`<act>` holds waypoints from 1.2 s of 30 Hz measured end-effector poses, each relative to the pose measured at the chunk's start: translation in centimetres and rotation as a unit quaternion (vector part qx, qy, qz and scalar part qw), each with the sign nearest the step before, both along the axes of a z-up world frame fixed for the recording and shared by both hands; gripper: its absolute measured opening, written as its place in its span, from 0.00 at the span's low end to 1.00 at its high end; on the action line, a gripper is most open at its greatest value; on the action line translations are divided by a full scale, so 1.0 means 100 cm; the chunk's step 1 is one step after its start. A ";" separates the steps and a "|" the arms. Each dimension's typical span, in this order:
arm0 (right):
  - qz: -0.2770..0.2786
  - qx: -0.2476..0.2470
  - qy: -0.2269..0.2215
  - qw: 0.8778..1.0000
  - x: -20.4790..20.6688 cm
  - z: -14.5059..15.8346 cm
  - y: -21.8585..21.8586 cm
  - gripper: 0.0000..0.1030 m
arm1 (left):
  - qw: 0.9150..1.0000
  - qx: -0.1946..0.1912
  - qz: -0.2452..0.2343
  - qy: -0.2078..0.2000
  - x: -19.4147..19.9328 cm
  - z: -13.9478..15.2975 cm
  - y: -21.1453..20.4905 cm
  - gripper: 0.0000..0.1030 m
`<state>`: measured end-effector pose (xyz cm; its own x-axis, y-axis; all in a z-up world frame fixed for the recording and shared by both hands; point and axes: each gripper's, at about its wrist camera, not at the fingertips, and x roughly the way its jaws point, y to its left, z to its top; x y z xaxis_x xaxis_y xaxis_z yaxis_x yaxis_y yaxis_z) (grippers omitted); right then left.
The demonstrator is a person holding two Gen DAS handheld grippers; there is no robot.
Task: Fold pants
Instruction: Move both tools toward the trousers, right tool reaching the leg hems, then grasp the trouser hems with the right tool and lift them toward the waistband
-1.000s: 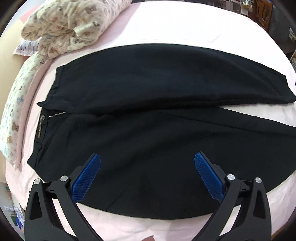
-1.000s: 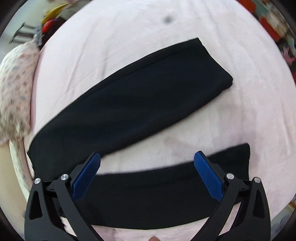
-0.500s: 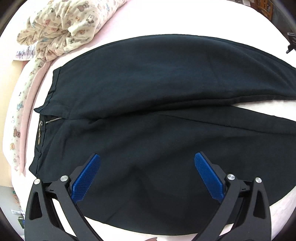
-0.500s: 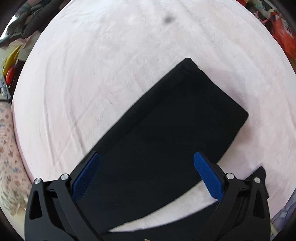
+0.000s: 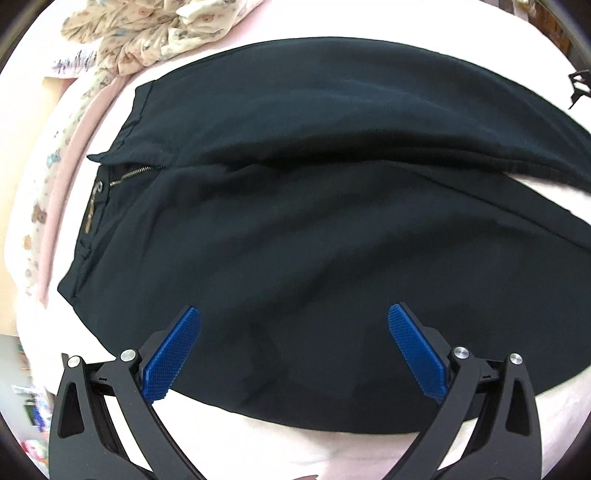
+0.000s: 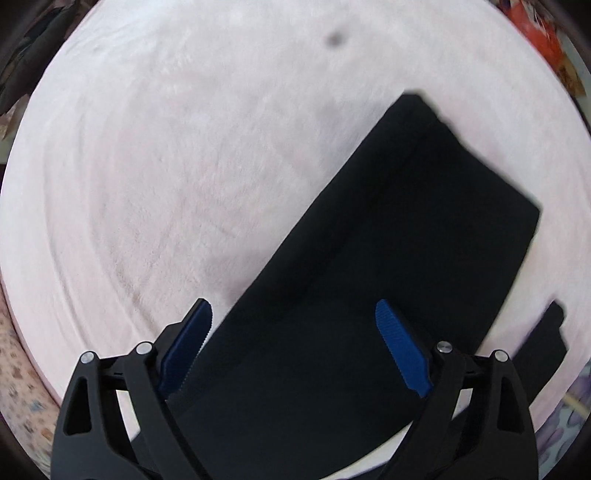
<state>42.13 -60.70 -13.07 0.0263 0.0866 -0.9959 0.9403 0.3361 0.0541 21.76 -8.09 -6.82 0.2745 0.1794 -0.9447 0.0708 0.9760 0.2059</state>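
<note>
Pale pink plush bed cover [image 6: 177,155]: broad bare stretch left open beyond the black fabric pants [image 5: 314,221]. Far corner is blocked by a crumpled cream bear-print quilt [image 5: 147,33]. Cluttered room edges are seen past the bed.

It was a bedroom in a home. A soft pink fleece bed sheet [image 6: 184,166] covered a bed, and a crumpled cream blanket printed with little bears [image 5: 155,33] lay at the far left.
</note>
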 end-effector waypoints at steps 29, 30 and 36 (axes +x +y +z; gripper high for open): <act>-0.042 0.040 -0.186 0.981 -0.136 0.052 0.075 0.06 | 0.951 -0.257 0.167 0.051 0.012 0.035 0.047 0.99; -0.040 0.043 -0.197 0.979 -0.144 0.056 0.079 0.06 | 0.949 -0.259 0.174 0.036 0.014 0.038 0.054 0.99; -0.008 0.044 -0.255 0.966 -0.196 0.104 0.092 0.06 | 0.957 -0.238 0.161 -0.025 0.034 0.068 0.072 0.99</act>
<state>22.56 -51.55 -2.65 0.5137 0.1662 -0.8417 0.7884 0.2956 0.5395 25.18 -0.91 -0.05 0.3246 -0.1853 -0.9275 -0.2486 0.9294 -0.2727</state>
